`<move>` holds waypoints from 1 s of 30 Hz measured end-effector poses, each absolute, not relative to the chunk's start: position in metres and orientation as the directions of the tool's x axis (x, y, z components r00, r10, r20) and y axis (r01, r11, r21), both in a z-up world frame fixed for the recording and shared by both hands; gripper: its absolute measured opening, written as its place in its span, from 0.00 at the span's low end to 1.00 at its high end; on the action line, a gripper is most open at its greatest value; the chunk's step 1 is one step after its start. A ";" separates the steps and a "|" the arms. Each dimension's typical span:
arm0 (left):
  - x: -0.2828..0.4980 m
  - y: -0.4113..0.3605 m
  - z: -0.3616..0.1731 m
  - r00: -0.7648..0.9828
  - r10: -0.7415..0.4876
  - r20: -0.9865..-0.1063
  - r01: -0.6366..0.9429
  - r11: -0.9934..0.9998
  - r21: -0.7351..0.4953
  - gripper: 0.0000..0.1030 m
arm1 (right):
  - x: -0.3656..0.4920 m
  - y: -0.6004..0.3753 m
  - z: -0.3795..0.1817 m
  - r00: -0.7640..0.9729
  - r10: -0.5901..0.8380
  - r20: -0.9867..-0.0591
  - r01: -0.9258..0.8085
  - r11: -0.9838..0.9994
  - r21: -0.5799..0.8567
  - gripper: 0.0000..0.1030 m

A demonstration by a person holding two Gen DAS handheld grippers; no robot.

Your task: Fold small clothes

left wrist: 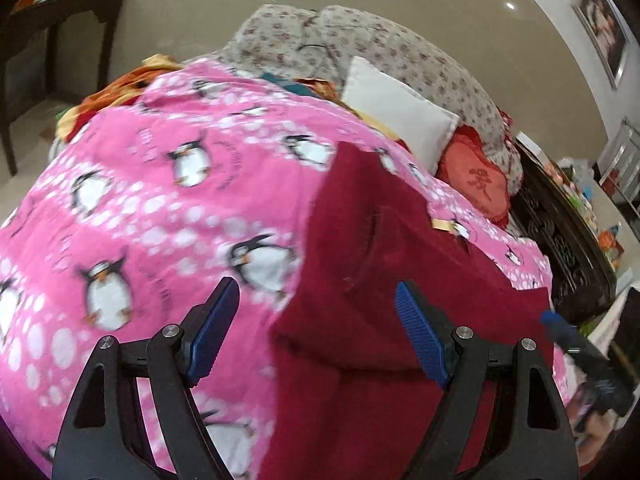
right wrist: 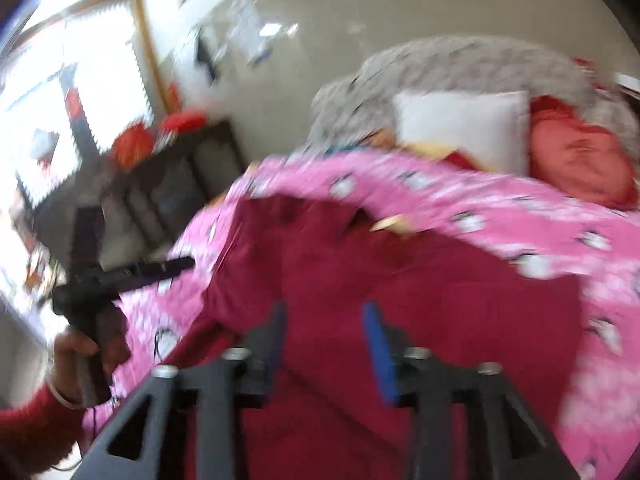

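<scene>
A dark red garment (left wrist: 384, 280) lies spread on a pink penguin blanket (left wrist: 160, 208); a small tan tag (left wrist: 442, 224) shows at its far edge. My left gripper (left wrist: 316, 300) is open and empty, hovering above the garment's left edge. In the blurred right wrist view the same garment (right wrist: 400, 292) fills the middle, and my right gripper (right wrist: 324, 312) is open and empty above it. The left gripper (right wrist: 176, 266) also shows there at the left, held in a hand. The right gripper shows in the left wrist view (left wrist: 560, 324) at the right edge.
A white pillow (left wrist: 396, 112), a red embroidered cushion (left wrist: 476, 184) and a floral quilt (left wrist: 360, 36) lie at the head of the bed. Orange clothes (left wrist: 120, 88) are piled at the far left. A dark table (left wrist: 56, 40) stands beyond, a carved dark bed frame (left wrist: 560, 240) at right.
</scene>
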State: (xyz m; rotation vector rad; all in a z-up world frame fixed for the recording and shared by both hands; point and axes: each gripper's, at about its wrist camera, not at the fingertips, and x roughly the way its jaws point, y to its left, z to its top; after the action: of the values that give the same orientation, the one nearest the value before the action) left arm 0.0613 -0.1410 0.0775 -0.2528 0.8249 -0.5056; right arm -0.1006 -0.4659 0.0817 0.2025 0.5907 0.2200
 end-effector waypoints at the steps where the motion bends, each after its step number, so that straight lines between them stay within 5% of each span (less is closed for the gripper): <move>1: 0.064 -0.151 0.078 0.568 -0.527 -0.632 0.354 0.850 -0.391 0.78 | -0.107 -0.474 0.085 0.816 0.260 -0.517 -0.131 0.953 0.273 0.47; 6: 0.076 -0.193 0.072 0.577 -0.490 -0.653 0.409 0.866 -0.288 0.76 | -0.137 -0.511 0.077 0.816 0.248 -0.522 -0.053 0.932 0.359 0.47; 7: 0.076 -0.200 0.071 0.590 -0.475 -0.653 0.420 0.871 -0.254 0.72 | -0.137 -0.515 0.075 0.813 0.242 -0.529 -0.044 0.932 0.359 0.47; 9: 0.075 -0.214 0.068 0.619 -0.416 -0.666 0.429 0.890 -0.158 0.38 | -0.142 -0.518 0.069 0.810 0.237 -0.536 -0.033 0.931 0.362 0.47; 18: 0.075 -0.186 0.096 0.652 -0.451 -0.609 0.417 0.885 -0.209 0.04 | -0.139 -0.527 0.081 0.838 0.191 -0.512 -0.008 0.941 0.337 0.47; 21: 0.079 -0.171 0.106 0.730 -0.379 -0.569 0.352 0.922 -0.163 0.04 | -0.125 -0.520 0.082 0.835 0.155 -0.528 0.014 0.953 0.301 0.47; 30: 0.079 -0.174 0.084 0.598 -0.490 -0.634 0.415 0.866 -0.278 0.06 | -0.117 -0.517 0.067 0.809 0.129 -0.574 0.045 0.959 0.279 0.47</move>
State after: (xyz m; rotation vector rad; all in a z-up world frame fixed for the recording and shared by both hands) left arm 0.0791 -0.1735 0.0841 -0.1055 0.7672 -0.5265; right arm -0.1172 -0.5170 0.0672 0.2881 0.6296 0.0455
